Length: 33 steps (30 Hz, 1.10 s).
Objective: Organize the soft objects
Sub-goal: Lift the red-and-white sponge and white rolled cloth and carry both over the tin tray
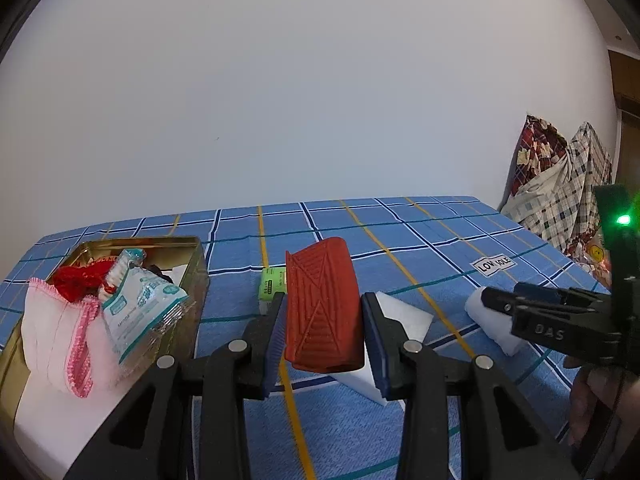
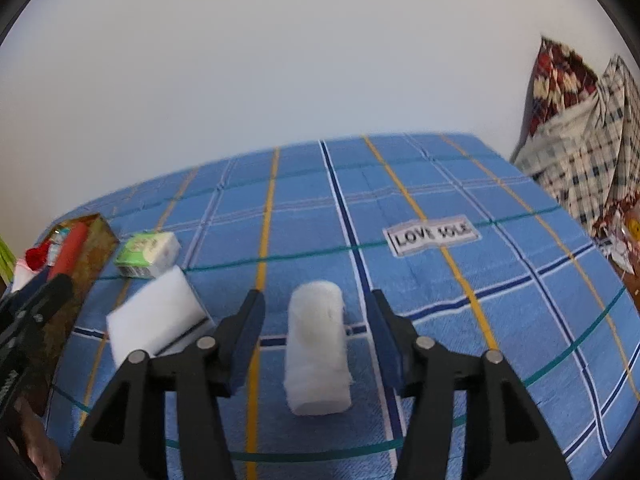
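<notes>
- On the blue checked cloth (image 2: 500, 280), the right gripper (image 2: 318, 336) is standing released around the white roll (image 2: 316, 344), pads apart from it.
- The left gripper (image 1: 324, 320) is clasping the red ribbed roll (image 1: 322, 304), hiding part of the white sponge (image 1: 404, 316).
- The gold tin (image 1: 192, 248) is being cut off at the left edge.

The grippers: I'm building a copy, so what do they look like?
Both the left gripper and the right gripper have black plastic linkage arms with round silver pivot pins and dark blue ribbed pads. The right one shows white "DAS" lettering and a green light.

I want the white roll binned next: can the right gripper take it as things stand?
Probably yes: the right gripper is open with the white roll lying between its fingers, nothing over it; the white sponge sits clear to the side.
</notes>
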Each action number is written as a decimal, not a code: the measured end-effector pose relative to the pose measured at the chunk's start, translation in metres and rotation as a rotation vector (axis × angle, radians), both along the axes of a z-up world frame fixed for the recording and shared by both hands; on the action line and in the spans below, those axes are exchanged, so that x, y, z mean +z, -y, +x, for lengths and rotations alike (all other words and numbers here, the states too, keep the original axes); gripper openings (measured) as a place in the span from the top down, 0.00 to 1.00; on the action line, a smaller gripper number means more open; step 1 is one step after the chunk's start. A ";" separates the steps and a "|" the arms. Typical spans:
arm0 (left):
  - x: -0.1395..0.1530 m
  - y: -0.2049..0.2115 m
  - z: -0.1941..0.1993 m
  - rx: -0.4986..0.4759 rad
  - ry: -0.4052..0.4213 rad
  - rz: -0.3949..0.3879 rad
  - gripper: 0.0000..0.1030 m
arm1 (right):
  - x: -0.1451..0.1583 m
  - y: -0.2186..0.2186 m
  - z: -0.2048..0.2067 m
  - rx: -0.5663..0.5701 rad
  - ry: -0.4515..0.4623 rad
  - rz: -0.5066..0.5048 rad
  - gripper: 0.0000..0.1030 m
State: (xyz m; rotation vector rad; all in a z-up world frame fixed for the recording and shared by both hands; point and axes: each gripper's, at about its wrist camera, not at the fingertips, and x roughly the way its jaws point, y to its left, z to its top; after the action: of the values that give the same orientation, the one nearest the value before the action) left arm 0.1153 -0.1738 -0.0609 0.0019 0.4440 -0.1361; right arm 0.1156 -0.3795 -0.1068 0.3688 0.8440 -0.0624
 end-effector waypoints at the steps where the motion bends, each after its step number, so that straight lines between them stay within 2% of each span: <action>1: 0.000 0.000 0.000 -0.001 0.002 -0.001 0.62 | -0.003 0.000 0.001 0.003 -0.016 0.004 0.47; 4: 0.000 0.000 -0.001 -0.004 0.003 -0.005 0.62 | -0.011 -0.002 0.007 0.026 -0.065 0.015 0.48; 7: 0.000 -0.004 -0.003 -0.002 0.004 -0.011 0.62 | -0.022 -0.011 0.013 0.084 -0.140 0.026 0.58; 8: 0.001 -0.004 -0.004 -0.001 0.006 -0.014 0.62 | -0.020 -0.014 0.011 0.086 -0.128 0.004 0.71; 12: 0.001 -0.007 -0.008 0.006 0.016 -0.022 0.62 | -0.013 -0.022 0.009 0.098 -0.109 -0.041 0.71; 16: 0.002 -0.007 -0.013 0.015 0.031 -0.019 0.62 | -0.001 -0.028 0.000 0.095 -0.037 -0.084 0.72; 18: 0.003 -0.007 -0.014 0.018 0.039 -0.015 0.62 | 0.008 -0.030 -0.008 0.090 0.028 -0.094 0.72; 26: 0.003 -0.007 -0.017 0.026 0.051 -0.010 0.62 | 0.031 -0.034 -0.028 0.062 0.243 -0.015 0.72; 33: 0.004 -0.014 -0.021 0.035 0.059 -0.022 0.62 | 0.047 -0.048 -0.033 0.031 0.363 -0.056 0.72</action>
State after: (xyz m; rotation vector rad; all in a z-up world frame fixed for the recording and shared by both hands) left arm 0.0944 -0.1599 -0.0572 -0.0235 0.3831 -0.1067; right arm 0.0825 -0.3310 -0.0599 0.3028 0.4881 0.0099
